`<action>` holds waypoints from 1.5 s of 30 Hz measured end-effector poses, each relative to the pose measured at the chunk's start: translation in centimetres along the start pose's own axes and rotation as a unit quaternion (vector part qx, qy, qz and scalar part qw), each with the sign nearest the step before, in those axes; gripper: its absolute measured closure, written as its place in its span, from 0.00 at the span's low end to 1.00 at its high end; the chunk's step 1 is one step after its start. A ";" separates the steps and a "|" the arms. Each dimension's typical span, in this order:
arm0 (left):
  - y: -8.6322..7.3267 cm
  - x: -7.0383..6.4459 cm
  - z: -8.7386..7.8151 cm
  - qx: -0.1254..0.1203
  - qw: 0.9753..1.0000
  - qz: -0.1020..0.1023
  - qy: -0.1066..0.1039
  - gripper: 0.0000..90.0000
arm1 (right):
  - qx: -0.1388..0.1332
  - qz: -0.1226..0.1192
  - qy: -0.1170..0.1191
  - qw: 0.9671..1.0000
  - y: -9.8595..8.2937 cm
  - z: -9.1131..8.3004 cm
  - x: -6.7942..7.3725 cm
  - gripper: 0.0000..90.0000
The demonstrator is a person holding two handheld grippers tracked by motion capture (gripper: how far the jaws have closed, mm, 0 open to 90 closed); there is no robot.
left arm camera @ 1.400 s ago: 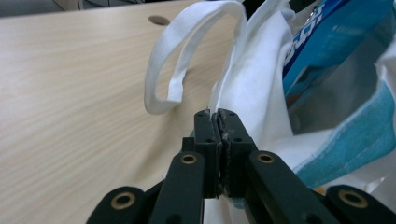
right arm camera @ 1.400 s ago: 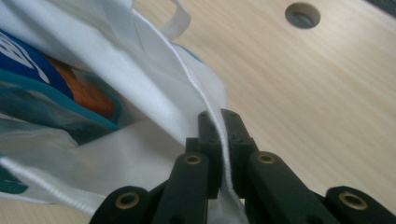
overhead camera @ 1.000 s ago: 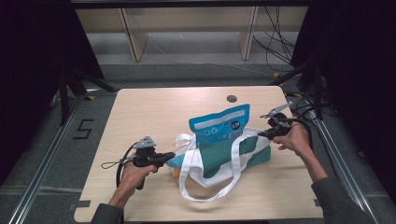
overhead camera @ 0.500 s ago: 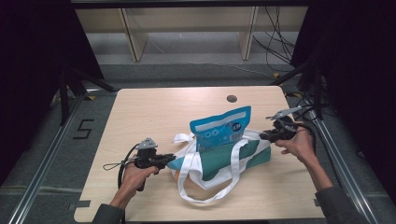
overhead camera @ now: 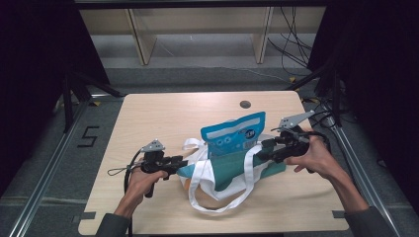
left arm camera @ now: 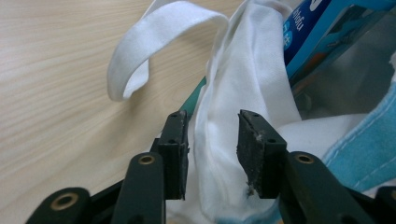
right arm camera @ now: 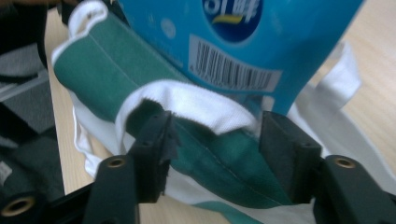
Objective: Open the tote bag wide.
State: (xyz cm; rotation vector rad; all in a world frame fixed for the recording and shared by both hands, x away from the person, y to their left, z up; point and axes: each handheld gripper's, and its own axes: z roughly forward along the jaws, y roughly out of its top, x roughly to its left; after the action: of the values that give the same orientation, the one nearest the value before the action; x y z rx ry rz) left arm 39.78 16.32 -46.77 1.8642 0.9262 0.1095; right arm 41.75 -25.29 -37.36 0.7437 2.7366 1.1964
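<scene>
Two grippers, left point(overhead camera: 182, 159) and right point(overhead camera: 261, 148), have fingers spread at the bag point(overhead camera: 232, 170) rim around the pouch point(overhead camera: 232, 134). Next, I think: pinch the cloth.

Left gripper point(overhead camera: 184, 160) and right gripper point(overhead camera: 260, 150) face each other, jaws parted.

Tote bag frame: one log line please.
tote bag: holds blue pouch | left gripper: open, astride white cloth | right gripper: open at green rim

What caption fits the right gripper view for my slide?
Open right tongs straddle the green tote bag's white-edged rim below a blue pouch.
</scene>
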 end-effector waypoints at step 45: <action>1.8 2.2 5.7 0.072 0.997 0.000 0.038 0.93 | 0.107 -0.022 0.009 0.994 -10.9 6.6 3.8 0.95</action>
State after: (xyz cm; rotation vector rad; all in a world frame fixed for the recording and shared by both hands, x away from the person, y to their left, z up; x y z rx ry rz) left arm 44.95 13.11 -48.81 2.0047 1.0084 0.1160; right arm 35.61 -25.45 -49.21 0.6894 2.9116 0.9165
